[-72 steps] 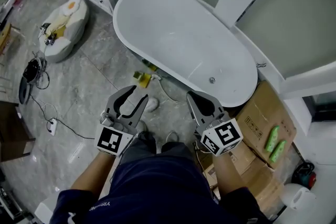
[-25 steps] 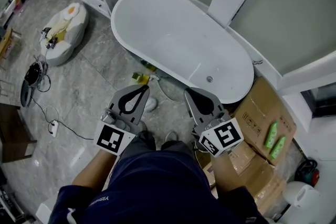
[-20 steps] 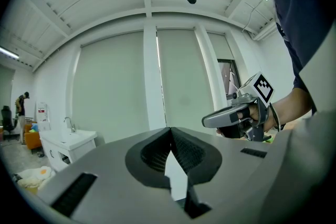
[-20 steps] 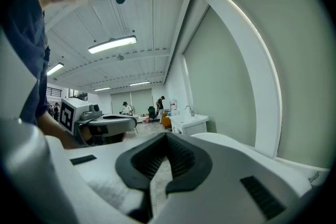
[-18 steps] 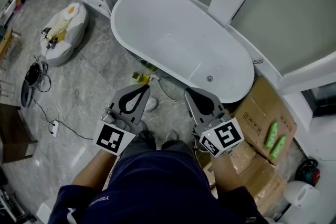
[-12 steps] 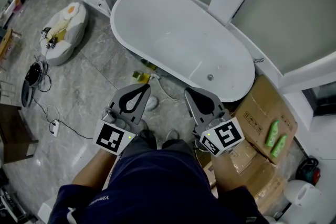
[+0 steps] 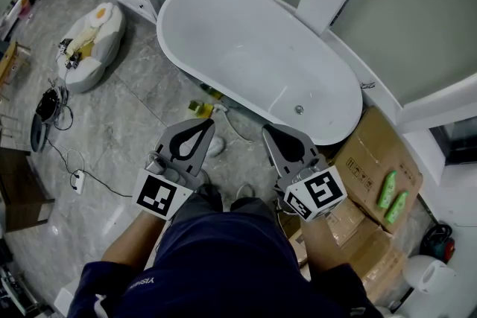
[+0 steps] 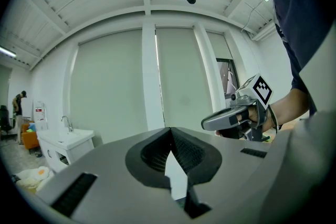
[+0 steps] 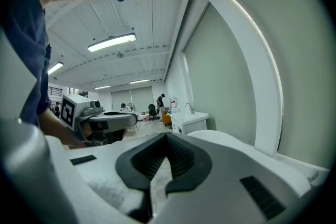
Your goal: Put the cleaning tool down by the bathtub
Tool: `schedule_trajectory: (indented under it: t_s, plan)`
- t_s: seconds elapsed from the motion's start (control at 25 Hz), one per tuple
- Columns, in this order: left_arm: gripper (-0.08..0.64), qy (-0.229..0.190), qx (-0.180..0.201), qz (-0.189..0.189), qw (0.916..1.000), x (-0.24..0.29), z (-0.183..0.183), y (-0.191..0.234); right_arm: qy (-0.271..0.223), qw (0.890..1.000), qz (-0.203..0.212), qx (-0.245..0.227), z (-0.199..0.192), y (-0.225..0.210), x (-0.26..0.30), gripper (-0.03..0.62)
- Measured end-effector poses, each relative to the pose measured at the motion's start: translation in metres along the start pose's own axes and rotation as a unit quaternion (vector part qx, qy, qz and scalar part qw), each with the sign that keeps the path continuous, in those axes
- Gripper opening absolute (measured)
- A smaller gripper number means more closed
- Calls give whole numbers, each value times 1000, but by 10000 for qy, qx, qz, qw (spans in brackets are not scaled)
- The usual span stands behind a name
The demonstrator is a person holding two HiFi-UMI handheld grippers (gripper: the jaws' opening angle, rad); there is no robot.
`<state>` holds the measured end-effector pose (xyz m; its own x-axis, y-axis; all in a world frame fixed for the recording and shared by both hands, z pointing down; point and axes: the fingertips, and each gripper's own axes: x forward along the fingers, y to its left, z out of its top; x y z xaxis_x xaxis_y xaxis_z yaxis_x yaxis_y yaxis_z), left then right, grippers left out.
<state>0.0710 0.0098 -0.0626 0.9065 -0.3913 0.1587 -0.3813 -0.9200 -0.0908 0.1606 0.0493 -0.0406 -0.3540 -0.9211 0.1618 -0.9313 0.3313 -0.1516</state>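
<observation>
Both the left gripper (image 7: pixel 206 126) and the right gripper (image 7: pixel 269 131) hover above the floor (image 7: pixel 134 112), jaws pressed together on nothing. The yellow cleaning tool (image 7: pixel 200 109) lies on the floor just beside the bathtub (image 7: pixel 246 48).

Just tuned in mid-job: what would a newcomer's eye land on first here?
The big white bathtub fills the middle of the head view, empty. Just below it the left gripper and right gripper are both shut and hold nothing, and a small yellow object lies on the grey floor by the tub's near side. At the right, two green bottles sit on cardboard boxes.
</observation>
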Motion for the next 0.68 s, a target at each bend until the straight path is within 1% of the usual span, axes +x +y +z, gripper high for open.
schedule_trajectory:
  t_s: [0.68]
  plan:
    - [29, -5, -55, 64, 10000, 1, -2, 4, 42, 9999, 57, -75, -1, -1, 2, 3]
